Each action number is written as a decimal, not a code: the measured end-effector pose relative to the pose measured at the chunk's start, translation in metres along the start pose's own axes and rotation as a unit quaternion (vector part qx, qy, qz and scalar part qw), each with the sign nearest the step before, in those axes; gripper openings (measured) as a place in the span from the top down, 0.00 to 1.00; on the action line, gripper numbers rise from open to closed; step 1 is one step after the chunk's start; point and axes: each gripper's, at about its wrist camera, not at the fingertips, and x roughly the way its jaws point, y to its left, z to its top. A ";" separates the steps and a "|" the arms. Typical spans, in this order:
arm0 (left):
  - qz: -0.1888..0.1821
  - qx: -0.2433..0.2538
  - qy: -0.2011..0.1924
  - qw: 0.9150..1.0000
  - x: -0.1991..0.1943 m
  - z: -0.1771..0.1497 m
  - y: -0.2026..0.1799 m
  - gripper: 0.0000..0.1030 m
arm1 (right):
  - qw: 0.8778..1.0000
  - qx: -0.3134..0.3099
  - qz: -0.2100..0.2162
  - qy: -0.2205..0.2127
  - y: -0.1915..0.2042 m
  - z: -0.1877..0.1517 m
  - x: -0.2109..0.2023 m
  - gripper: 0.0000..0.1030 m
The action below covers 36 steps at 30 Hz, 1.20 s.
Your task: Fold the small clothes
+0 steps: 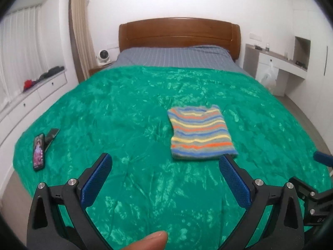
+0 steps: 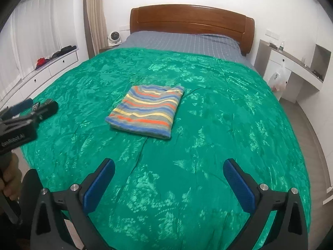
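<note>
A small striped garment point(image 1: 200, 132), blue, orange, yellow and grey, lies folded into a flat rectangle on the green bedspread point(image 1: 129, 108). It also shows in the right wrist view point(image 2: 146, 110). My left gripper point(image 1: 165, 159) is open and empty, held above the bedspread just short of the garment's near edge. My right gripper point(image 2: 169, 165) is open and empty, further back from the garment, above the bedspread point(image 2: 218, 104). The left gripper's body shows blurred at the left edge of the right wrist view point(image 2: 29, 114).
Two phones point(image 1: 42, 148) lie on the bedspread at the left. A wooden headboard point(image 1: 179, 32) and grey sheet are at the far end. White drawers point(image 1: 31, 102) run along the left, a desk point(image 1: 276, 62) with a plastic bag stands at the right.
</note>
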 end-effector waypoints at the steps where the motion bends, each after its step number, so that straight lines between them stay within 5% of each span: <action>1: 0.005 0.003 -0.001 1.000 -0.003 -0.001 -0.001 0.00 | 1.000 -0.001 -0.002 0.000 0.002 -0.001 -0.004 0.00; 15: -0.012 0.031 0.014 0.999 -0.058 -0.019 -0.007 0.00 | 1.000 0.024 -0.017 0.005 0.001 -0.014 -0.061 0.00; 36: 0.011 0.036 0.069 0.997 -0.054 -0.023 -0.017 0.00 | 0.999 0.007 -0.048 -0.001 0.014 -0.007 -0.072 0.00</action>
